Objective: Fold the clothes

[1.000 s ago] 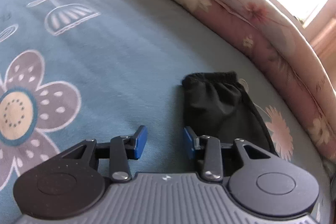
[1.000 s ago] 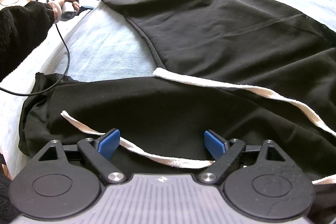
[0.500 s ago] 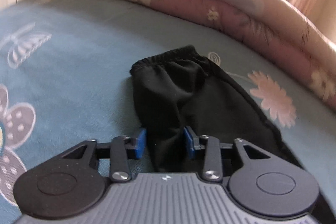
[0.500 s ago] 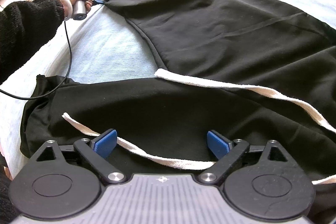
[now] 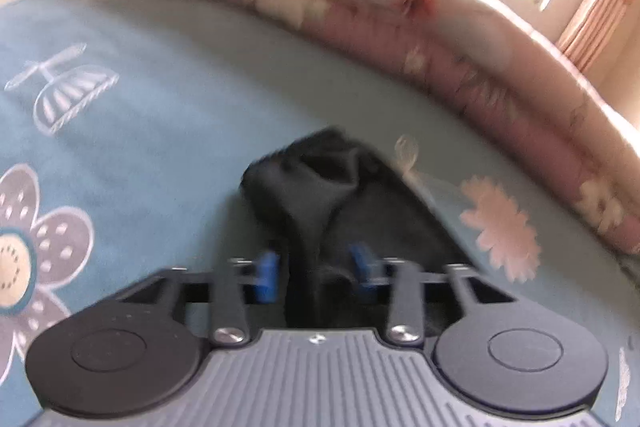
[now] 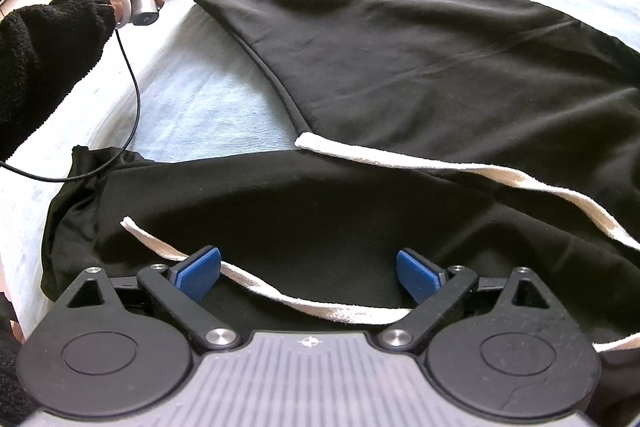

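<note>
A blue flowered sheet (image 5: 168, 131) covers the bed, a pink quilt (image 5: 400, 39) along its far edge. Left wrist view, blurred: the left gripper (image 5: 314, 273) has just been opening; a bunched black cuff (image 5: 320, 179) runs between its fingers, contact unclear. Right wrist view: black trousers (image 6: 400, 59) lie spread, white drawstring (image 6: 280, 291) across them; the right gripper (image 6: 308, 273) hovers wide apart above.

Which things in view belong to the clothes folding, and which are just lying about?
Part of the job:
- black trousers, spread on the bed
- white drawstring, lying loose across them

Just there:
- blue flowered sheet under the trousers
- pink floral quilt, bunched along the far edge of the bed
</note>
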`<state>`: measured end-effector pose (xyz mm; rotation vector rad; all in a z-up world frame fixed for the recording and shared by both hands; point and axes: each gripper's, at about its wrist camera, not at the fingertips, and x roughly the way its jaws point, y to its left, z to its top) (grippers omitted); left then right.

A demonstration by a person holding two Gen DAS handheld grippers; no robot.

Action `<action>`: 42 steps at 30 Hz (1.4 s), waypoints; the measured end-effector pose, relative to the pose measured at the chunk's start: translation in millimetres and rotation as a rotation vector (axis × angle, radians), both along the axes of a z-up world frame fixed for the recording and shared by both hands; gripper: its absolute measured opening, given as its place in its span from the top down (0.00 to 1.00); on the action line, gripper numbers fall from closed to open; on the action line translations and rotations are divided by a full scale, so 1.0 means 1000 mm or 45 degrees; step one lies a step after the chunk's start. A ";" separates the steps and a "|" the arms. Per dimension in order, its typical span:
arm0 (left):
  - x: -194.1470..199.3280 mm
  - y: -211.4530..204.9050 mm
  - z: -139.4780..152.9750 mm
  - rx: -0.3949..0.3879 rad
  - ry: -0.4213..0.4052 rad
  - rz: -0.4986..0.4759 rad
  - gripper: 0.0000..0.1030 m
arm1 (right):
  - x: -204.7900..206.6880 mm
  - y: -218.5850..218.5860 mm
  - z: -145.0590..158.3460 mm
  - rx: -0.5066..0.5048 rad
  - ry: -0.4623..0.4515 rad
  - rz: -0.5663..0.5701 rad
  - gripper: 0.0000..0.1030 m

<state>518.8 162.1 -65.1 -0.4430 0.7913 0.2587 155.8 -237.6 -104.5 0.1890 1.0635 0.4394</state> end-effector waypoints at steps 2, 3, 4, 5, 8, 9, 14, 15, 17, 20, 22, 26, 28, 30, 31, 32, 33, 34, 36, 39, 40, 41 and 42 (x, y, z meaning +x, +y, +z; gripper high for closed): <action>-0.004 0.002 -0.004 0.039 0.034 0.038 0.54 | 0.000 0.000 0.000 -0.003 -0.002 0.001 0.05; -0.007 0.004 -0.006 0.053 0.051 0.057 0.54 | 0.000 0.000 0.000 -0.002 -0.004 -0.001 0.05; -0.010 0.005 -0.006 0.066 0.066 0.072 0.54 | -0.001 -0.001 0.000 0.002 -0.005 -0.004 0.05; -0.013 0.005 -0.005 0.077 0.078 0.076 0.54 | -0.001 -0.001 -0.001 0.007 -0.006 -0.009 0.05; -0.025 -0.005 0.005 0.133 0.067 -0.005 0.54 | -0.001 0.000 -0.002 0.007 -0.010 -0.006 0.04; -0.031 -0.013 0.011 0.150 0.060 -0.074 0.54 | -0.001 0.001 -0.002 0.007 -0.010 -0.003 0.04; -0.080 -0.059 0.031 0.190 0.043 -0.427 0.54 | 0.000 0.003 -0.001 -0.005 -0.014 0.010 0.02; -0.093 -0.069 0.034 0.189 0.039 -0.494 0.54 | -0.001 0.003 -0.001 -0.003 -0.016 0.006 0.02; -0.127 -0.086 0.039 0.182 0.026 -0.607 0.53 | -0.002 0.002 0.000 0.004 -0.018 -0.005 0.02; -0.179 -0.103 0.045 0.181 0.029 -0.739 0.53 | -0.007 0.000 0.005 0.004 -0.030 -0.020 0.02; -0.215 -0.108 0.050 0.215 0.029 -0.796 0.50 | -0.012 -0.003 0.010 -0.001 -0.051 -0.026 0.02; -0.283 -0.114 0.057 0.359 0.008 -0.829 0.43 | -0.023 -0.013 0.022 -0.011 -0.098 -0.061 0.02; -0.311 -0.113 0.055 0.423 0.020 -0.809 0.41 | -0.029 -0.019 0.028 -0.019 -0.117 -0.086 0.02; -0.339 -0.110 0.055 0.459 0.050 -0.772 0.41 | -0.037 -0.026 0.032 -0.027 -0.130 -0.119 0.02; -0.349 -0.106 0.054 0.469 0.062 -0.749 0.41 | -0.042 -0.030 0.034 -0.032 -0.138 -0.134 0.02; -0.360 -0.103 0.053 0.478 0.076 -0.719 0.41 | -0.047 -0.034 0.036 -0.041 -0.142 -0.151 0.02; -0.370 -0.099 0.052 0.482 0.088 -0.690 0.41 | -0.052 -0.038 0.037 -0.051 -0.143 -0.170 0.02; -0.378 -0.095 0.052 0.473 0.097 -0.664 0.41 | -0.056 -0.042 0.038 -0.061 -0.145 -0.189 0.02; -0.392 -0.087 0.052 0.456 0.111 -0.618 0.40 | -0.066 -0.051 0.040 -0.082 -0.146 -0.232 0.02; -0.408 -0.080 0.055 0.462 0.103 -0.586 0.38 | -0.086 -0.072 0.044 -0.127 -0.159 -0.339 0.03; -0.412 -0.078 0.056 0.462 0.094 -0.581 0.37 | -0.093 -0.081 0.047 -0.139 -0.170 -0.386 0.03; -0.417 -0.076 0.055 0.455 0.090 -0.572 0.37 | -0.101 -0.091 0.049 -0.149 -0.184 -0.439 0.03; -0.420 -0.074 0.056 0.449 0.086 -0.559 0.37 | -0.109 -0.102 0.051 -0.160 -0.189 -0.504 0.03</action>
